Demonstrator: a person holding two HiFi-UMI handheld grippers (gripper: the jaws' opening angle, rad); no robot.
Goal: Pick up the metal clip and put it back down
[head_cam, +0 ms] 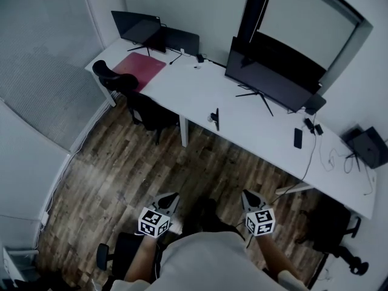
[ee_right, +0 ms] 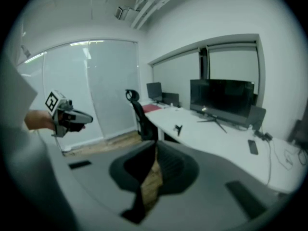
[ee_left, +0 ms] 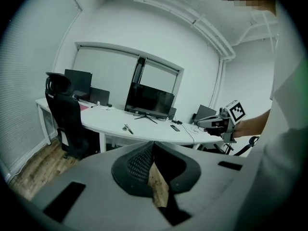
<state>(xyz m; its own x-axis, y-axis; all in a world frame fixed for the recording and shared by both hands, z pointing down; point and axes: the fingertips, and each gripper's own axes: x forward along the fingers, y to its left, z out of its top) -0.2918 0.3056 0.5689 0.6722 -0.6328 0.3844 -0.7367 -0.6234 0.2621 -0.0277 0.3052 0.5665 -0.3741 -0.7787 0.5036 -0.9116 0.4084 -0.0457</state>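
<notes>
Two grippers I run: left gripper (head_cam: 171,197) jaws pressed together, empty; right gripper (head_cam: 250,196) same. The metal clip (head_cam: 215,118) lies on the desk (head_cam: 200,90), well apart from both.

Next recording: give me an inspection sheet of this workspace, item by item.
Surface: white desk, mostly bare.
Job's things: clip lying near the desk's front edge, untouched.
Clutter: phone, red mat, monitors.
Grippers: left gripper and right gripper both shut, empty, over the floor, short of the desk.
Cables: loose wires at the desk's right end.
Surroundings: wood floor, black chair at the desk.
</notes>
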